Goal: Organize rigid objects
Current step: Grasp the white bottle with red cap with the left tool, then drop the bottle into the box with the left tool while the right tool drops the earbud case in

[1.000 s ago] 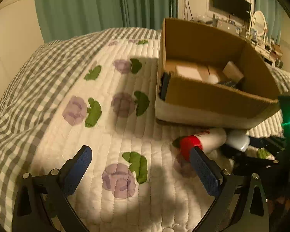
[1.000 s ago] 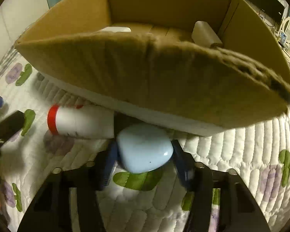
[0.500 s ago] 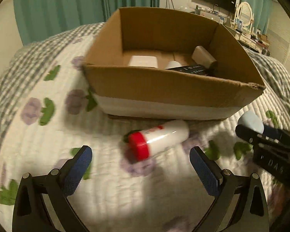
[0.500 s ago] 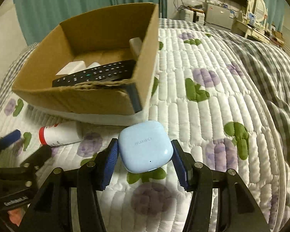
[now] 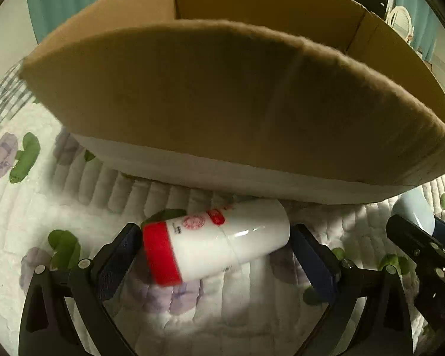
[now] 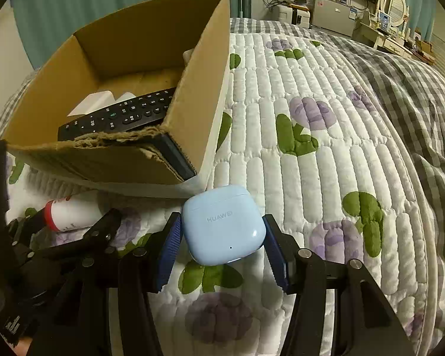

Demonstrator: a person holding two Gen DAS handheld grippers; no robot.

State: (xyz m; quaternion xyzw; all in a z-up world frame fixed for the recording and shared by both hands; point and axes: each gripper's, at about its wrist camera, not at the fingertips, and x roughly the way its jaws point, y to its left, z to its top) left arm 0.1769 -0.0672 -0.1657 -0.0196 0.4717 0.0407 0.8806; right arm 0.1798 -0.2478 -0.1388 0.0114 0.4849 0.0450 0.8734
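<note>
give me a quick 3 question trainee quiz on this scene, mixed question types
1. True or false: the right hand-held gripper holds the blue earbud case above the quilt.
2. Which item lies in the cardboard box? A) remote control B) scissors C) mug
3. Fill in: the white bottle between the left hand-held gripper fingers has a ___ cap.

Key: 1 true; 2 A; 3 red
</note>
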